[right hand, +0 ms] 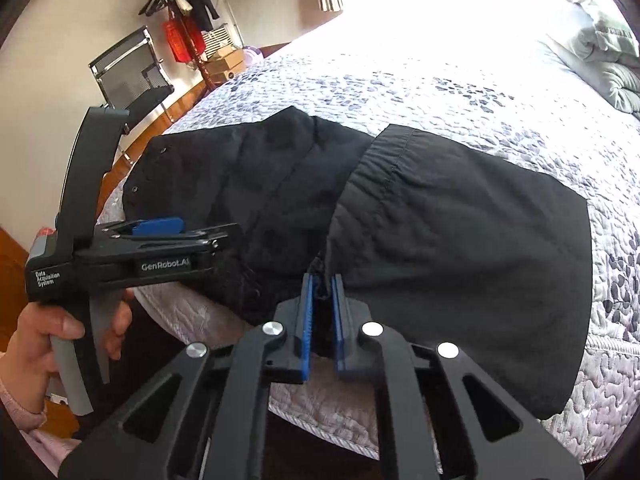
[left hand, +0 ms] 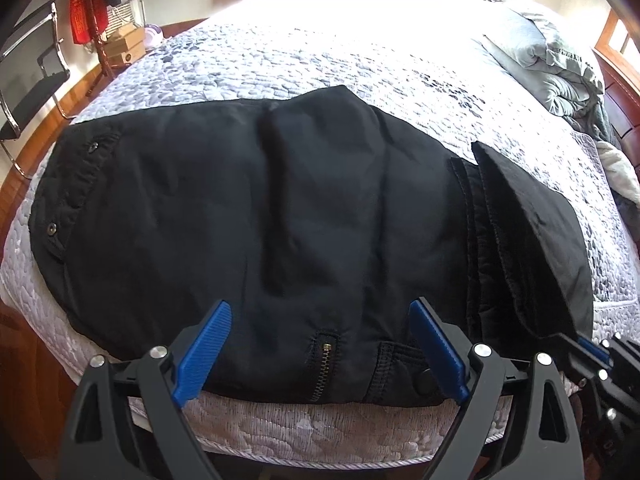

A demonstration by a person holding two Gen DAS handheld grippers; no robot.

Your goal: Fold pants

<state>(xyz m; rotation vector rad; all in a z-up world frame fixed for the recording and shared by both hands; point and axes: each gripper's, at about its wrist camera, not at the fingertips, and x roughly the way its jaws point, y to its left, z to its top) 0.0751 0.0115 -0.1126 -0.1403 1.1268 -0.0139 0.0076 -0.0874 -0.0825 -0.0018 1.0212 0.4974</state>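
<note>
Black pants (left hand: 260, 200) lie spread across the near side of the bed, with a zipper (left hand: 326, 360) at their near edge. My left gripper (left hand: 322, 346) is open above that edge, its blue pads wide apart and nothing between them. In the right wrist view it appears side-on at the left (right hand: 224, 236), held by a hand (right hand: 40, 340). My right gripper (right hand: 323, 284) is shut on a lifted part of the pants (right hand: 440, 240), pinching the fabric edge. That raised flap (left hand: 532, 232) stands up at the right in the left wrist view, above the right gripper (left hand: 592, 348).
A grey patterned quilt (left hand: 320, 64) covers the bed. A rumpled grey duvet (left hand: 560, 48) lies at the far right. Left of the bed stand a black mesh chair (right hand: 132, 76), a coat rack with a red bag (right hand: 180, 36) and cardboard boxes (right hand: 226, 62).
</note>
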